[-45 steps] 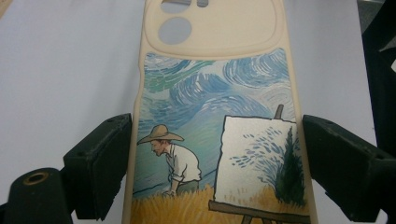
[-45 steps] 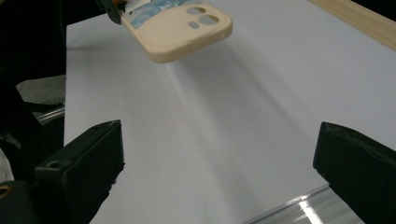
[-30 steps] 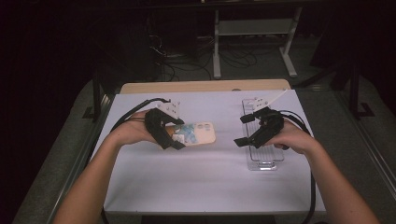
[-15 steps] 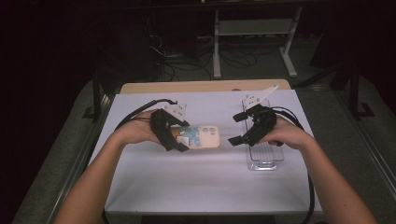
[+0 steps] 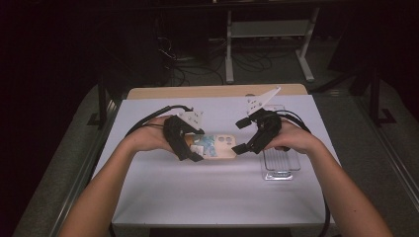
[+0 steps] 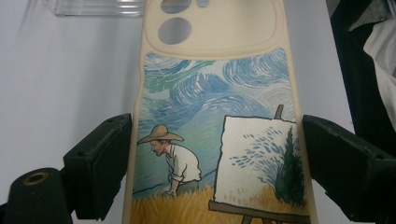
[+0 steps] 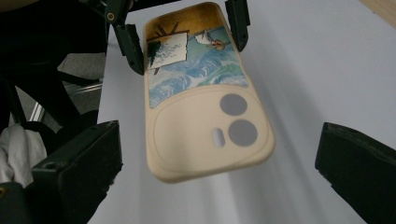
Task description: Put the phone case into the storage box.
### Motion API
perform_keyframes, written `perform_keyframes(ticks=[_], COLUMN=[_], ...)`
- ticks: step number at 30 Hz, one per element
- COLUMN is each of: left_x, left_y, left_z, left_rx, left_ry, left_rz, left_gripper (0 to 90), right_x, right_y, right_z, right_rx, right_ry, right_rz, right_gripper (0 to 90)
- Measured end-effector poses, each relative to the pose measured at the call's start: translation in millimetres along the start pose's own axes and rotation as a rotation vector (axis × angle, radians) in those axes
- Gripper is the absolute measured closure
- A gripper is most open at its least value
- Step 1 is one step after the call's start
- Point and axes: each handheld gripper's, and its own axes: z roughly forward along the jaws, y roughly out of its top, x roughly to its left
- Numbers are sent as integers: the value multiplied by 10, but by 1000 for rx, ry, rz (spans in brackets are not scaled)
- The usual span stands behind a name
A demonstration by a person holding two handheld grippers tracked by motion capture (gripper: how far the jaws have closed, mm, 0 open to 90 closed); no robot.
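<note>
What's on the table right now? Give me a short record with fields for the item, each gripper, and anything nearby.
item: phone case, cream with a painted picture, camera cutouts toward the right gripper
left gripper: jaws shut on the phone case's long sides at its picture end
right gripper: jaws open, either side of the case's camera end, not touching
nearby: clear plastic box under the right hand
surface: white table
</note>
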Motion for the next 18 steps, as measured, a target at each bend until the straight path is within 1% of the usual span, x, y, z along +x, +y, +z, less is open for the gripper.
perform_keyframes(ticks=[1,2,3,4,5,6,8,9,10,12,15,16,17,18], left_x=[3,1,2,6,9,11,5,7,8,8,9,11,10,10], left_y=[6,12,19,26,33,38,51,57,64,77,91,93,95,98], left_z=[1,7,13,20,23,25,37,42,44,51,59,64,67,70], left_rx=[3,3,7,7,13,18,13,13,17,20,29,30,32,32], left_ry=[-3,-7,-6,-8,-9,-9,-13,-13,-14,-16,-17,-18,-17,-18], left_rz=[4,4,10,17,22,27,20,24,28,33,42,45,44,44], left_gripper=[115,115,115,115,115,115,115,115,115,115,115,115,115,115], right_x=[5,-2,2,14,7,9,11,9,15,22,33,26,32,34], right_y=[8,13,20,27,32,36,45,48,51,59,72,80,84,91], right_z=[14,26,42,56,76,90,118,136,150,179,218,234,243,252], right_rx=[-2,6,5,8,13,18,20,24,32,41,51,44,48,52], right_ry=[6,6,12,16,17,20,23,21,25,20,28,29,31,31], right_rz=[0,-17,-20,-11,-28,-32,-42,-49,-43,-43,-44,-61,-56,-62], right_gripper=[2,2,2,2,2,2,2,2,2,2,2,2,2,2])
